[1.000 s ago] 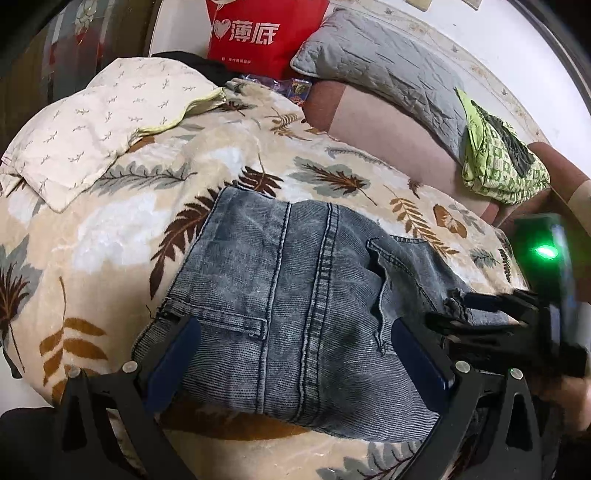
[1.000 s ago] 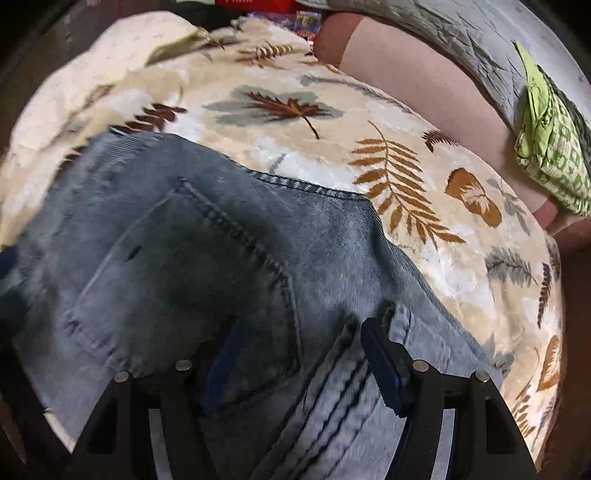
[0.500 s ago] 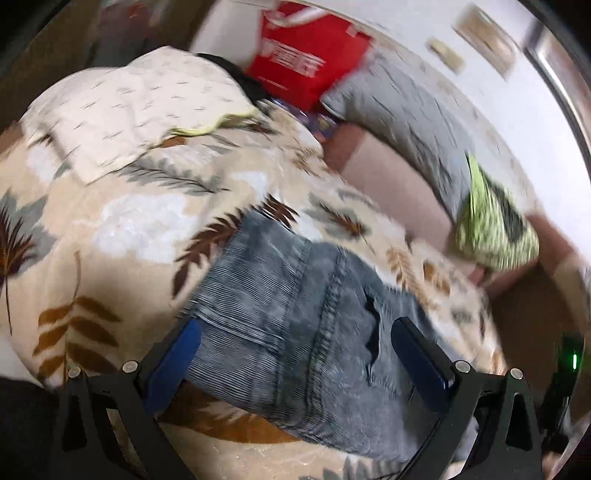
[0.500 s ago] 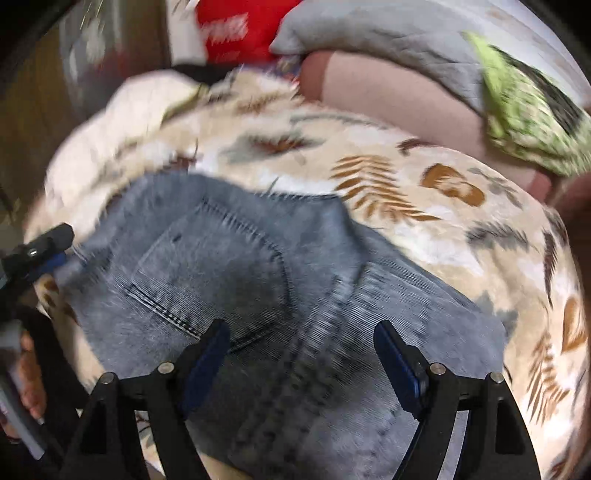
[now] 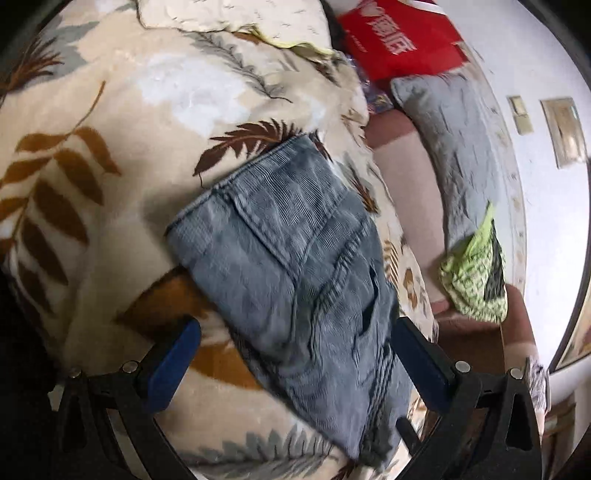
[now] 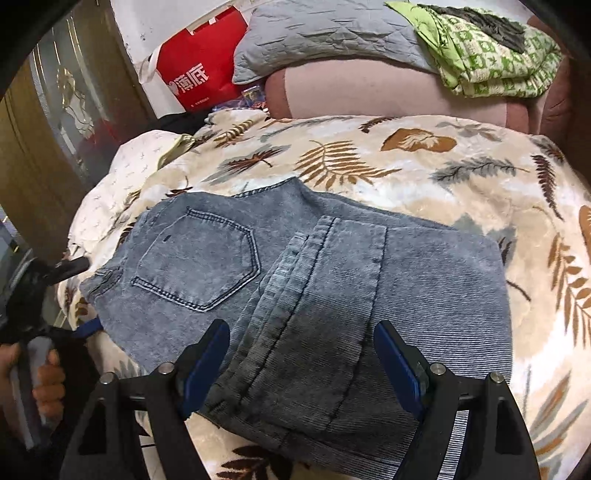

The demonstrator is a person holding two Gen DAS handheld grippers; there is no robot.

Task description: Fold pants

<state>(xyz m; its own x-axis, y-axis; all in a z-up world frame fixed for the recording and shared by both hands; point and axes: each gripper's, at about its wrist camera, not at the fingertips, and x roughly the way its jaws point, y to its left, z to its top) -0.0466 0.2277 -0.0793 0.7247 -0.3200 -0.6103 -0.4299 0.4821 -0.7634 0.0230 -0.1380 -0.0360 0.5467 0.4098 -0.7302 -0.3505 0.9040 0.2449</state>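
Grey-blue denim pants (image 6: 295,280) lie folded into a compact stack on a leaf-print blanket (image 6: 424,173), back pocket up and the leg hems laid on top. In the left wrist view the pants (image 5: 295,266) run from the centre toward the lower right. My left gripper (image 5: 295,358) is open and empty, held above the near end of the pants. My right gripper (image 6: 301,363) is open and empty, just above the near edge of the folded legs. The left gripper also shows at the left edge of the right wrist view (image 6: 33,288), held in a hand.
A red bag (image 6: 199,70), a grey quilted pillow (image 6: 325,37) and a green patterned cloth (image 6: 491,55) lie on a pink sofa back (image 6: 369,92) behind the blanket. A cream pillow (image 5: 236,18) lies at the blanket's far end. A wooden cabinet (image 6: 40,122) stands at left.
Both grippers have pulled back and lifted away from the pants. The left wrist view has swung so the pants lie diagonally. The pants stay folded on the blanket.
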